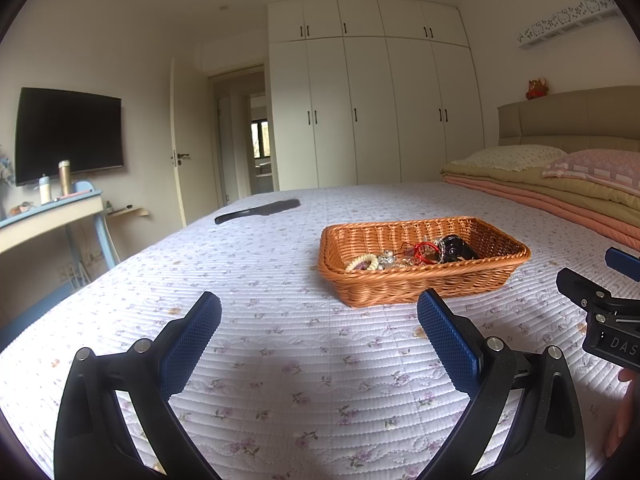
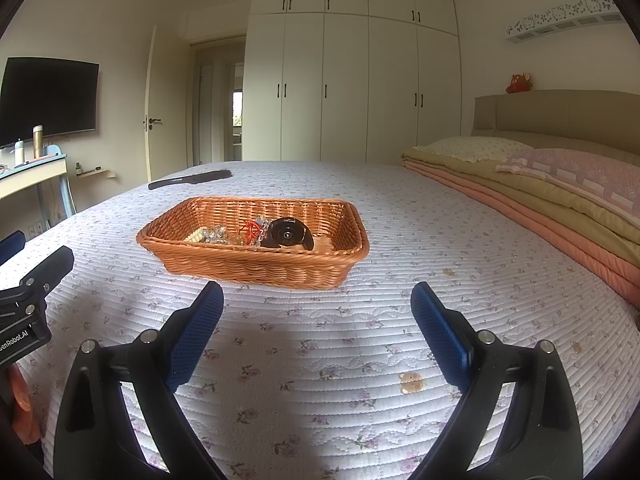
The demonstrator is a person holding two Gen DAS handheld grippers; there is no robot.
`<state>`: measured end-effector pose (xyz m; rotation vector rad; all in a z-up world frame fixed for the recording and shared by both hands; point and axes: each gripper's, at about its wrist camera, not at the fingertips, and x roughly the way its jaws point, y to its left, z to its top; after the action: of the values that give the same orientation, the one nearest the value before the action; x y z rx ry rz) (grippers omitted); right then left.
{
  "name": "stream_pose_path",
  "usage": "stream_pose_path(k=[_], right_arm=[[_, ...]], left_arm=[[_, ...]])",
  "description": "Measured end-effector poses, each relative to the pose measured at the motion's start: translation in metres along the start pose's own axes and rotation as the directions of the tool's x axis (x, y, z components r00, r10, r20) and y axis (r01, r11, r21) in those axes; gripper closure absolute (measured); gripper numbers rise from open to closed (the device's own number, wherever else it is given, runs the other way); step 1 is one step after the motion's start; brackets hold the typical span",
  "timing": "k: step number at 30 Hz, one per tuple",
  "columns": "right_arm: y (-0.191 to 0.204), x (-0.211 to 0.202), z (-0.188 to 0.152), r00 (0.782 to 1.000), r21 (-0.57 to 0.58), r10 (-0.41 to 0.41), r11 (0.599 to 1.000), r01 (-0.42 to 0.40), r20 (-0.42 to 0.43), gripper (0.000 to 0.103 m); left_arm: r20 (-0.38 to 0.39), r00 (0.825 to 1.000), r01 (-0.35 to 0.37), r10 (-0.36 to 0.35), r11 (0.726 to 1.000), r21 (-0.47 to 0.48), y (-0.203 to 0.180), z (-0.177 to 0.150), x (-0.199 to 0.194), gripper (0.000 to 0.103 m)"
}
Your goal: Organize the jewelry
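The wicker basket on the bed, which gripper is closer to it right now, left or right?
Roughly equal; perhaps the left. The wicker basket sits just ahead and right of the open left gripper. From the open right gripper, the basket lies just ahead and slightly left. Neither touches it.

A big bed (image 2: pixel 360 340) has a white cover with little purple flowers, and a black brush (image 2: pixel 190 179) lies on it near the far edge. Folded blankets (image 2: pixel 520 208) and two pillows (image 2: pixel 472 147) sit by the tan headboard (image 2: pixel 560 114), with a small red toy (image 2: pixel 519 82) on top. White closets (image 2: pixel 348 80) fill the back wall, and a dark TV (image 2: pixel 48 100) hangs over a desk (image 2: pixel 28 176) with bottles.
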<state>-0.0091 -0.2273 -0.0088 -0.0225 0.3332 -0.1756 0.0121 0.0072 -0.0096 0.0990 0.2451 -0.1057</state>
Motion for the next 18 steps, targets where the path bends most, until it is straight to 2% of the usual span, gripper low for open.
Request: stream_pose_path(k=[18], right_arm=[[-0.0017, -0.0011, 0.0001, 1.000, 0.001, 0.001, 1.000, -0.001, 0.006, 0.010]], left_arm=[[-0.002, 1.000, 0.001, -0.001, 1.000, -0.002, -0.0003, 0.0015, 0.0007, 0.008]])
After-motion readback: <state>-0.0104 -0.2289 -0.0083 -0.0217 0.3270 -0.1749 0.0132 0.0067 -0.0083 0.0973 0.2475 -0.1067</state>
